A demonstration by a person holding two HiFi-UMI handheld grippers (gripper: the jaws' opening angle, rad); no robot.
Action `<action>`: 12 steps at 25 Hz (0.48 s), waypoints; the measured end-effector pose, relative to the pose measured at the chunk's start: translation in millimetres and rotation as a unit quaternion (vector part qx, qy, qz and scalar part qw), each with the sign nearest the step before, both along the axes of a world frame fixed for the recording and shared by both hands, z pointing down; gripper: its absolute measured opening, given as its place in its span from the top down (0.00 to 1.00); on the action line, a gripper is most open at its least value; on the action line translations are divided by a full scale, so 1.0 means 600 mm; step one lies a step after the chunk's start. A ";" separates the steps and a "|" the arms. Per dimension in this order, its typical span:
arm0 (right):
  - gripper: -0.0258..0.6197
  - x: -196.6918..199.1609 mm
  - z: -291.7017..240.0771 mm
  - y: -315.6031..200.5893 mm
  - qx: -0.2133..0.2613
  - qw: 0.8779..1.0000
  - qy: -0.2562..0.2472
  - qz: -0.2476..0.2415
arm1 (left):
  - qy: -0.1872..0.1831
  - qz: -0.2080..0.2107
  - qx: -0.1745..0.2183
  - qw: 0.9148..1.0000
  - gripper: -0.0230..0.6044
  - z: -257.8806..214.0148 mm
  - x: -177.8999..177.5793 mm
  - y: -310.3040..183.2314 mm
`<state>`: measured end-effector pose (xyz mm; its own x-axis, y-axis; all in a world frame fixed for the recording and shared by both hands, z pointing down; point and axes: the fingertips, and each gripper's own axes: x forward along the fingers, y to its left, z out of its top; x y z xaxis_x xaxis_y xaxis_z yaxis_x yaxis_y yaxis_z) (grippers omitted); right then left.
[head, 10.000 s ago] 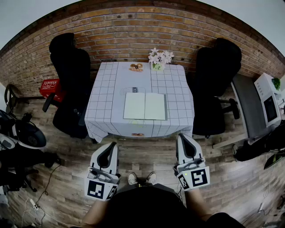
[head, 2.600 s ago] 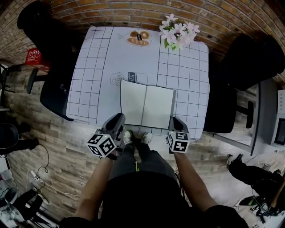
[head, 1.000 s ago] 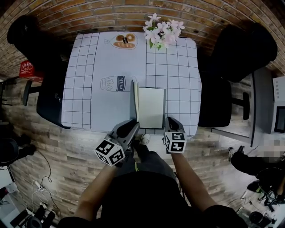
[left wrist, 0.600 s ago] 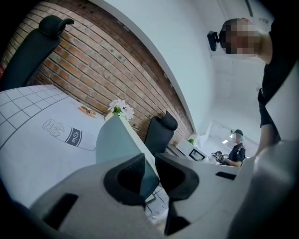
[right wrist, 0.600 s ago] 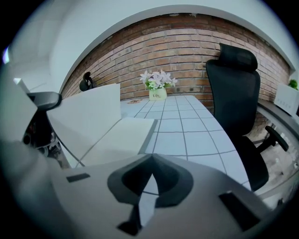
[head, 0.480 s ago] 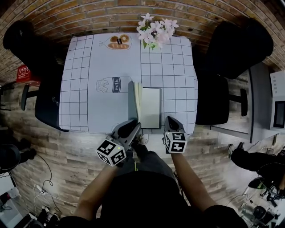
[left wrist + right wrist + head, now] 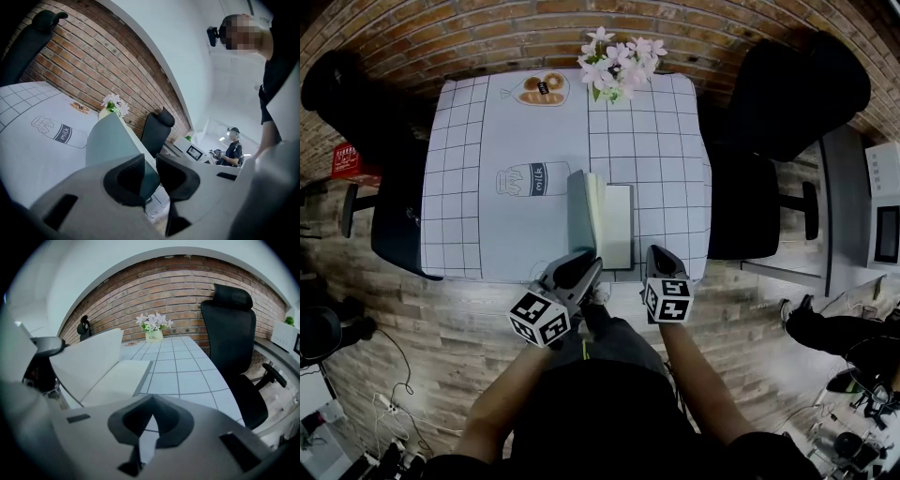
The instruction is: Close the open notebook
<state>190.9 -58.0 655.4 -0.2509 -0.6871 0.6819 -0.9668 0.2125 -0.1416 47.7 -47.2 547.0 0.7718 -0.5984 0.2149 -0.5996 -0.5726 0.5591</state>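
The notebook (image 7: pixel 617 227) lies at the table's near edge with its right page flat. Its grey-green left cover (image 7: pixel 578 211) stands raised and leans right over that page. My left gripper (image 7: pixel 589 267) is at the cover's near edge. In the left gripper view the cover (image 7: pixel 112 140) runs between the jaws of the left gripper (image 7: pixel 150 157), which are opening and still touch it. The right gripper (image 7: pixel 654 255) hovers just right of the notebook, shut and empty. In the right gripper view that gripper (image 7: pixel 153 415) points past the flat page (image 7: pixel 117 385) and the white raised pages (image 7: pixel 89 362).
The table wears a white checked cloth (image 7: pixel 656 131) with a flower vase (image 7: pixel 614 66) at its far edge. Black office chairs stand at the right (image 7: pixel 787 84) and left (image 7: pixel 356 84). A red basket (image 7: pixel 347 159) sits on the floor. Another person (image 7: pixel 232 150) stands far off.
The raised left half of the notebook has swung from upright to leaning right over the flat page. My left gripper moved right with it; the right gripper stayed put.
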 end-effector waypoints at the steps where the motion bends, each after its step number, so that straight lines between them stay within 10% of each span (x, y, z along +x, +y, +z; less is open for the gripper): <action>1: 0.94 0.001 0.000 0.000 0.000 1.000 0.000 0.001 | 0.000 0.002 -0.001 1.000 0.83 0.002 0.004 0.000; 12: 0.94 0.029 -0.009 0.003 0.005 1.000 0.000 0.017 | -0.016 0.050 -0.020 0.998 0.82 0.042 0.075 0.002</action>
